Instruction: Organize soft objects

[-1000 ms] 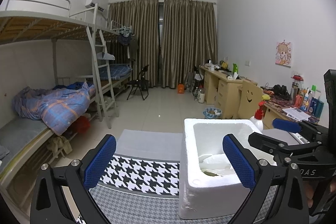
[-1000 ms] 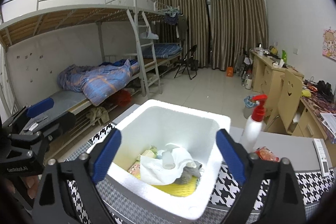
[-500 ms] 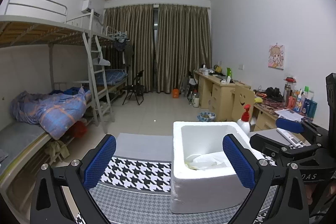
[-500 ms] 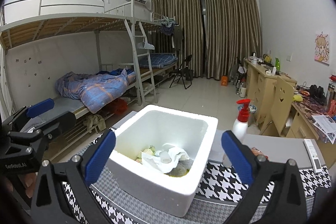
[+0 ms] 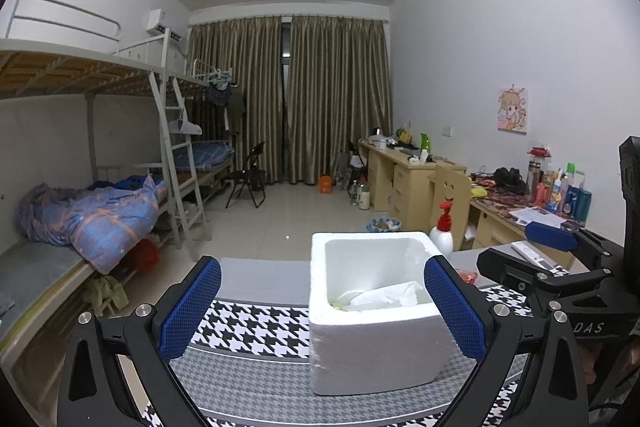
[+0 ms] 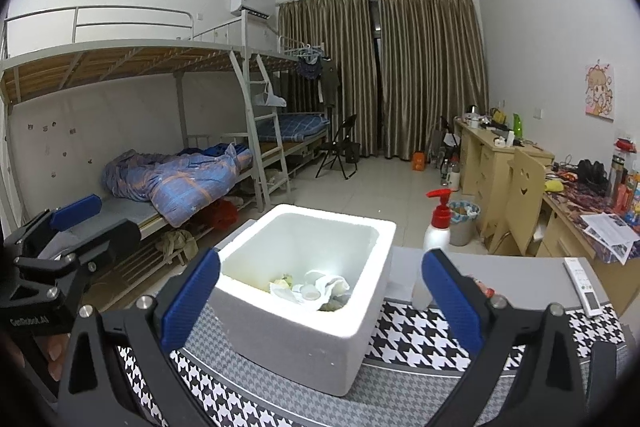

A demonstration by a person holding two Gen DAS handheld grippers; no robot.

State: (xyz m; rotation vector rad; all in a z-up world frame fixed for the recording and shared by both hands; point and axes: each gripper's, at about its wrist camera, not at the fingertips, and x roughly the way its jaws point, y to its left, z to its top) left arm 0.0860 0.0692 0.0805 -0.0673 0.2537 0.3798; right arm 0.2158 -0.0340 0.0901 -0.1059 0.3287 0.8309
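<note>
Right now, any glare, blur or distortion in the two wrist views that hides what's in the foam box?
Left wrist: sharp, heavy fisheye bending, dark vignette; foam box interior blown out, only white cloth readable. Right wrist: same bending; glare on the box's inner wall, yet the cloth and yellowish items still show.

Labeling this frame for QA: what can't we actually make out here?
- Foam box contents: in the right wrist view, the white cloth covers the items under it; in the left wrist view, the box wall hides most.
- Small red item on the table: the right claw finger blocks it.
- Pump bottle label: too small to read.
- Left claw: open, empty.
</note>
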